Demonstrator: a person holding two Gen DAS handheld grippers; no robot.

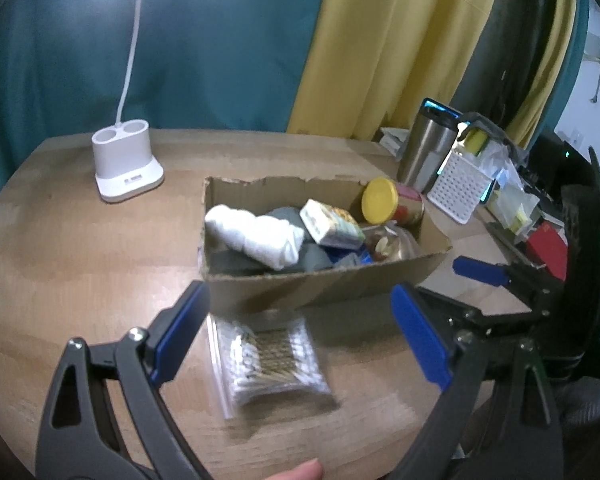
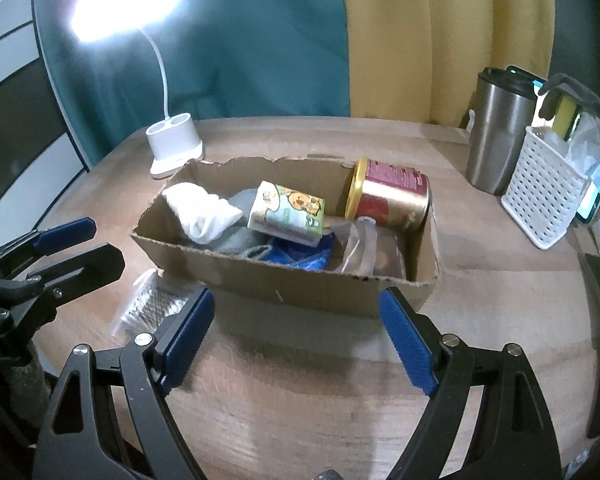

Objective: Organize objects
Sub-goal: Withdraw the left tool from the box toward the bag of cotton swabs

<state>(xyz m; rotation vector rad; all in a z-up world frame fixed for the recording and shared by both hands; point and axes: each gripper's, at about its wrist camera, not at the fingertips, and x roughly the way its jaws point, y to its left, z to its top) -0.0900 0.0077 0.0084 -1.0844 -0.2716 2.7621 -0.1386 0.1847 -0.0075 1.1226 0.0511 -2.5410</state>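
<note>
A torn cardboard box [image 1: 320,286] [image 2: 300,284] sits mid-table. It holds a white rolled cloth [image 1: 256,236] [image 2: 200,210], a small printed carton [image 1: 332,224] [image 2: 286,212], a yellow-lidded can [image 1: 392,202] [image 2: 392,198], grey cloth and blue and clear packets. A clear bag of cotton swabs [image 1: 270,360] [image 2: 148,304] lies on the table in front of the box. My left gripper [image 1: 300,336] is open and hovers over the bag. My right gripper [image 2: 300,336] is open and empty, in front of the box.
A white lamp base [image 1: 126,164] [image 2: 174,148] stands at the back left. A steel tumbler [image 1: 428,152] [image 2: 498,132] and a white perforated basket [image 1: 458,188] [image 2: 544,196] with clutter stand at the right. Curtains hang behind the wooden table [image 1: 80,260].
</note>
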